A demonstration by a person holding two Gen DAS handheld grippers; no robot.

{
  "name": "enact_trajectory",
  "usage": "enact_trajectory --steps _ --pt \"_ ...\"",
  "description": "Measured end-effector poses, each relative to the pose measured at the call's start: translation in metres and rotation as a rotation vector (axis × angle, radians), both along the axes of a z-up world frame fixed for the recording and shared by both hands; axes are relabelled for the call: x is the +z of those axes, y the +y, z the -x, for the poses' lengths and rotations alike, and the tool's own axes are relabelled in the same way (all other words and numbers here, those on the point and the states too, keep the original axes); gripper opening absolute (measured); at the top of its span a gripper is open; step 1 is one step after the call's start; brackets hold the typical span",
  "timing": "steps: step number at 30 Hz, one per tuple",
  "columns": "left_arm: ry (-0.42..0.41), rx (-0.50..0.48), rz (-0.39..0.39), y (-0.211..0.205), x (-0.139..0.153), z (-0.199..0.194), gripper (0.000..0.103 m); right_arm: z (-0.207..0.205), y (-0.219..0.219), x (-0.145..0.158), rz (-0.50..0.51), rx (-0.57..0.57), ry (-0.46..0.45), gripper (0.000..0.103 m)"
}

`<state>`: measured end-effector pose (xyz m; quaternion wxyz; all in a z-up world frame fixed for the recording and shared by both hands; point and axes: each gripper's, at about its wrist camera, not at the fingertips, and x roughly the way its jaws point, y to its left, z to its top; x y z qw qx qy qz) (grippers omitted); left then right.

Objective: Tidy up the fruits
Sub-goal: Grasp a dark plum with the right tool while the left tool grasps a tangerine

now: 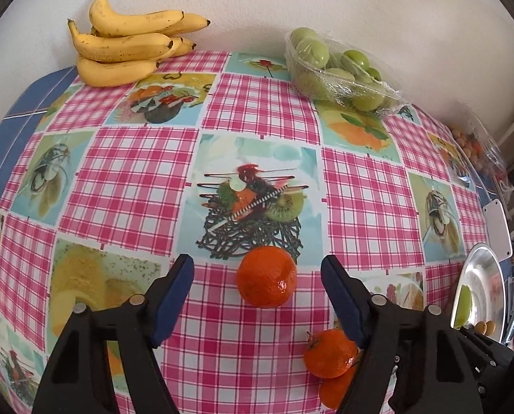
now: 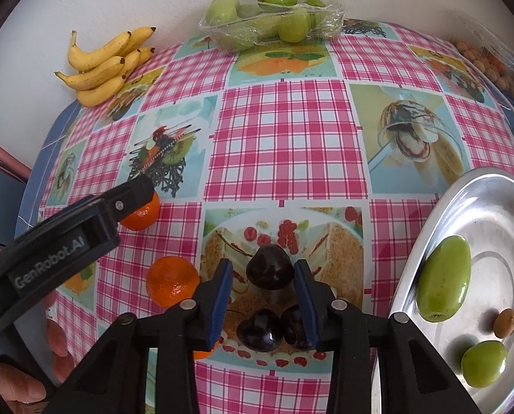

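Note:
My left gripper [image 1: 257, 266] stands open over the checked tablecloth, with a mandarin [image 1: 266, 281] lying between its blue pads and a gap on each side. Two more mandarins [image 1: 329, 353] lie by its right finger. In the right wrist view one finger [image 2: 132, 193] of the left gripper covers part of that mandarin [image 2: 143, 215]. My right gripper [image 2: 263, 266] points down at a dark cherry [image 2: 270, 270] that sits between its tips; a gap shows on the left side, so the jaws read as open. Two other cherries [image 2: 260, 329] lie nearer the camera, and a mandarin [image 2: 172, 281] lies to the left.
A metal plate [image 2: 498, 214] at the right holds two green plums [image 2: 444, 279] and small brown fruits [image 2: 505, 322]. Bananas [image 1: 126, 41] and a wrapped tray of green plums [image 1: 339, 72] stand by the back wall. A bag of small fruits [image 2: 481, 58] lies far right. A hand [image 2: 26, 390] holds the left gripper.

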<state>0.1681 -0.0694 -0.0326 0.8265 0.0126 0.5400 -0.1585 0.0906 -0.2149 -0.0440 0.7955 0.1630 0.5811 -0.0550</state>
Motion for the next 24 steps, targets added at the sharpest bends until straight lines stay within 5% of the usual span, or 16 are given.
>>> enact_trajectory --steps 6,16,24 --pt "0.045 -0.010 0.042 0.000 -0.004 0.000 0.036 0.001 -0.002 0.001 0.004 -0.010 0.000 0.030" --pt "0.036 -0.029 0.069 -0.001 0.009 0.002 0.034 0.002 -0.001 0.007 -0.003 -0.009 -0.016 0.028" --pt "-0.006 0.003 0.087 0.011 0.043 0.004 0.034 0.007 0.001 0.041 0.005 -0.006 -0.096 0.028"
